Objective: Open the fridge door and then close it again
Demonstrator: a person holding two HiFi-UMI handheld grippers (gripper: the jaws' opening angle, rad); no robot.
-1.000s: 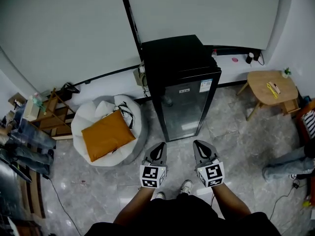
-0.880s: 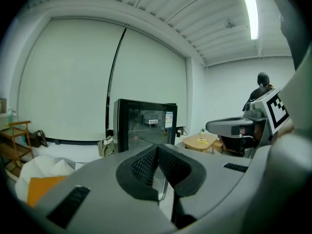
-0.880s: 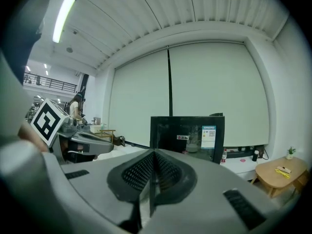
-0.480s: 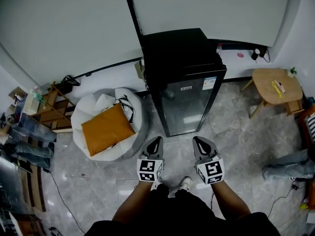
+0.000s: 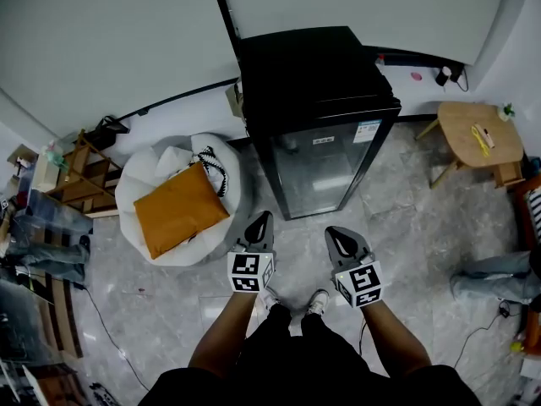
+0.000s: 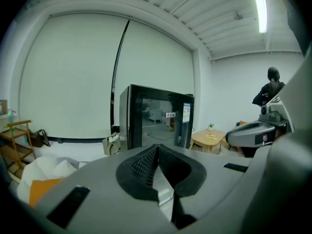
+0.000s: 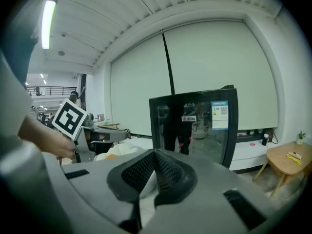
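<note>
A black fridge (image 5: 317, 125) with a glass door stands against the back wall, its door closed. My left gripper (image 5: 260, 220) and right gripper (image 5: 331, 233) hover side by side over the floor a short way in front of the door, both pointing at it. Both are shut with nothing between the fingers. In the left gripper view the fridge (image 6: 156, 118) stands beyond the closed left gripper (image 6: 157, 147). The right gripper view shows the fridge (image 7: 195, 126) straight ahead past the closed right gripper (image 7: 155, 155). Neither gripper touches the fridge.
A white beanbag (image 5: 144, 184) with an orange cushion (image 5: 177, 214) lies left of the fridge. A small wooden table (image 5: 478, 134) stands to its right. Wooden shelves (image 5: 76, 172) and clutter line the left edge. A person's legs (image 5: 490, 273) show at the right.
The fridge has grown larger and nearer in the head view. Both grippers have come forward toward it, staying shut and level with each other.
</note>
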